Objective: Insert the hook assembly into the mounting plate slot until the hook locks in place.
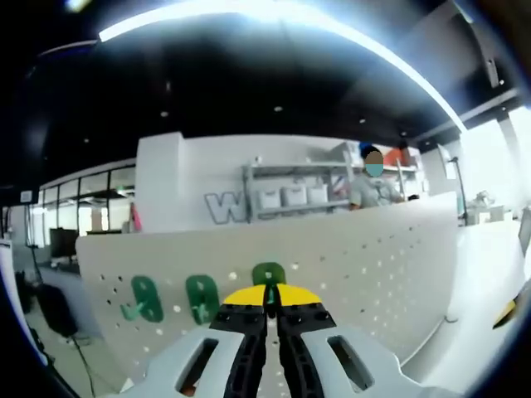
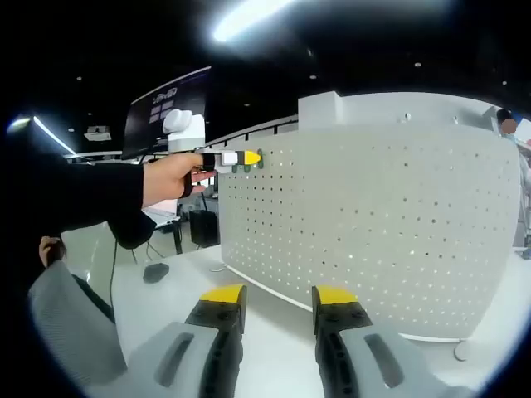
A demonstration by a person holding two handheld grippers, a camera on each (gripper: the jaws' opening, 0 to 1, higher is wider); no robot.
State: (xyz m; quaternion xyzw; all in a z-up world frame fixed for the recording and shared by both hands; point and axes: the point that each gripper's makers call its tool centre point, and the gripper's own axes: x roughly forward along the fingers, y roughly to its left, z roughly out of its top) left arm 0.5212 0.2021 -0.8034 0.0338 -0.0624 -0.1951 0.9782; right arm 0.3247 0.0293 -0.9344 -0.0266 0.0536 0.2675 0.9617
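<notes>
At the pegboard, in the left gripper view, the left gripper has its yellow-tipped jaws pressed together right at the board face, clamped on a green hook — the hook's rounded top shows just above the yellow tips, directly in line with the jaws and against the board. Two more green hooks sit on the board to the left of it: the middle hook just beside the jaws and the far hook further out, near the board's left end. All three are in a rough row at the same height.

In the right gripper view the same board stands upright on a white table, curving across the frame. The left gripper shows at the board's top left edge, held by a hand coming out of a dark sleeve; its yellow tip touches the board, with a bit of green just beside it. Too small there to read how the hook is seated.

The right gripper is low over the table in front of the board, jaws apart with a clear gap, nothing between them — well apart from the hook and the left gripper.

Background in the left gripper view: a shelf unit with white bins behind the board, and a person standing beside it.
</notes>
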